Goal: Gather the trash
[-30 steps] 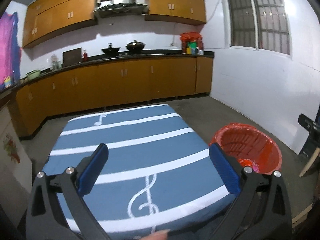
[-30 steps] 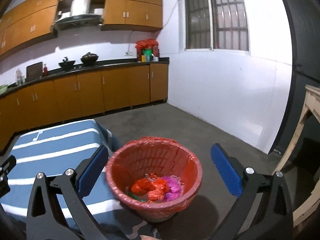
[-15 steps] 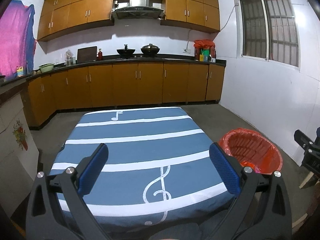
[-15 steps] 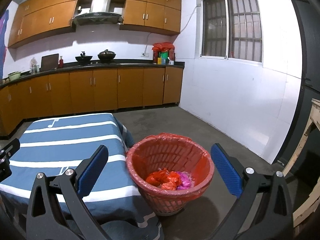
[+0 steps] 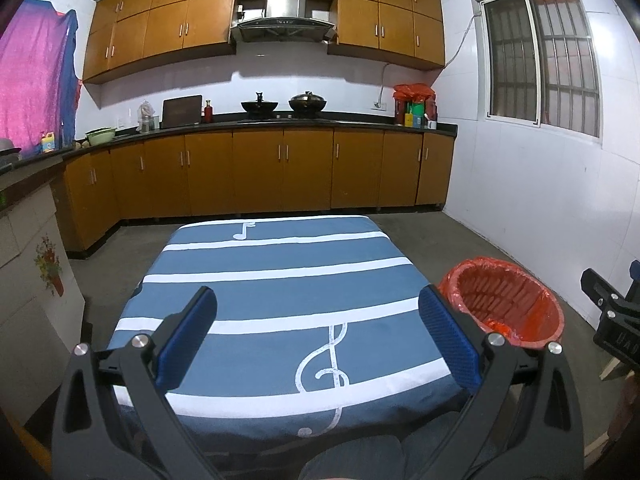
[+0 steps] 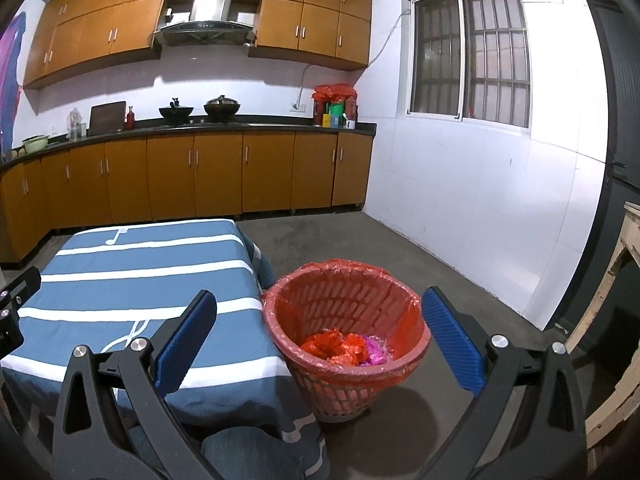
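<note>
Red-lined basket (image 6: 347, 334) on the floor just beside the blue striped surface (image 5: 280, 280); inside it, crumpled orange and pink trash (image 6: 346, 347). Left hand-held gripper (image 5: 318, 338) and right hand-held gripper (image 6: 319, 342): both spread wide, holding nothing.

We see our left gripper (image 5: 318, 338) held with its blue pads (image 5: 187, 342) spread wide over the near edge of a table (image 5: 280, 280) in a blue striped cloth with white music notes. Just right of the table stands a red-lined trash basket (image 5: 504, 300). Part of our right gripper (image 5: 612, 316) shows at the far right edge
</note>
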Tool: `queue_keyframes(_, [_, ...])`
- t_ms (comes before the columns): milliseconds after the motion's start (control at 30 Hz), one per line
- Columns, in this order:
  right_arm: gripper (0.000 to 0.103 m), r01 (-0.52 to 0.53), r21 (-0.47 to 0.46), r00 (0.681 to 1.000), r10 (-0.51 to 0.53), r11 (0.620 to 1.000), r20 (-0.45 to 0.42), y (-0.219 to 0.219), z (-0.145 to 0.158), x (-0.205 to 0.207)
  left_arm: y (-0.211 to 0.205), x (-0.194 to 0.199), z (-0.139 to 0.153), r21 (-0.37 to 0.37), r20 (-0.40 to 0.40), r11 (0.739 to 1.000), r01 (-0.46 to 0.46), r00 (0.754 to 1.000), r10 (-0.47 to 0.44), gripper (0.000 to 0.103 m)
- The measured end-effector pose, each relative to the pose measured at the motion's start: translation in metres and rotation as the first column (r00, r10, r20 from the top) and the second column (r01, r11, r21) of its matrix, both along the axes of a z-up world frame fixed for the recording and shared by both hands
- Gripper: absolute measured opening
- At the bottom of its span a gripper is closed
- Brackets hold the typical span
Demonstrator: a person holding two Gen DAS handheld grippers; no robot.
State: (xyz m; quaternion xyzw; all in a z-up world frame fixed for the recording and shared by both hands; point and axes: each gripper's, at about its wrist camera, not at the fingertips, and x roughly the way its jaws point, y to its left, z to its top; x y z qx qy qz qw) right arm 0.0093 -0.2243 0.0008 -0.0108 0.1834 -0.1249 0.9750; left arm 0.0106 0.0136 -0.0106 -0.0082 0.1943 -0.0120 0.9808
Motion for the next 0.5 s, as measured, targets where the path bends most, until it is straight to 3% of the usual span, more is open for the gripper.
queue_keyframes(500, [0.101, 0.005, 0.015, 1.0, -0.005, 1.0, -0.021, -0.002, -0.005, -0.011, -0.007, -0.015, -0.001, 0.015, 0.022, 1.0, -0.005, 1.0, 0.004, 0.099])
